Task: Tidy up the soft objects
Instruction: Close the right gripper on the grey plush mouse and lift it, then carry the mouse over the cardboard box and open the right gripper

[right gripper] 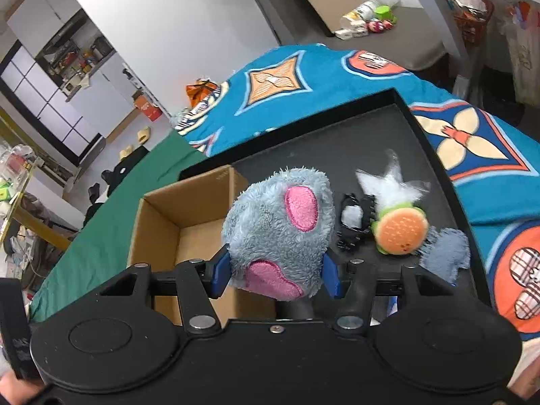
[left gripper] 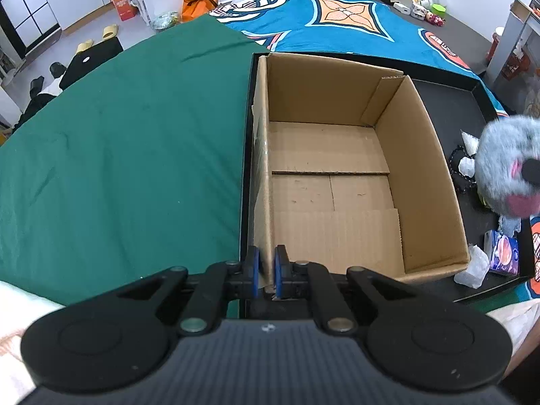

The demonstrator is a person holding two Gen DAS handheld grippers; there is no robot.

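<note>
An open, empty cardboard box (left gripper: pixel 337 175) stands in a black tray (left gripper: pixel 449 101) on the bed. My left gripper (left gripper: pixel 266 263) is shut on the box's near left wall. My right gripper (right gripper: pixel 275 271) is shut on a fluffy grey plush with pink patches (right gripper: pixel 280 226), held above the tray just right of the box (right gripper: pixel 189 233); the plush also shows at the right edge of the left wrist view (left gripper: pixel 509 165). A burger plush (right gripper: pixel 401 229), a grey-blue plush piece (right gripper: pixel 445 256) and a black hair claw (right gripper: pixel 354 222) lie in the tray (right gripper: pixel 337 141).
A green sheet (left gripper: pixel 118 152) covers the bed left of the tray, a blue patterned quilt (left gripper: pixel 337 17) beyond it. White wrappers (left gripper: pixel 472 266) and a tissue pack (left gripper: pixel 503 253) lie in the tray's near right corner. Floor clutter lies far left.
</note>
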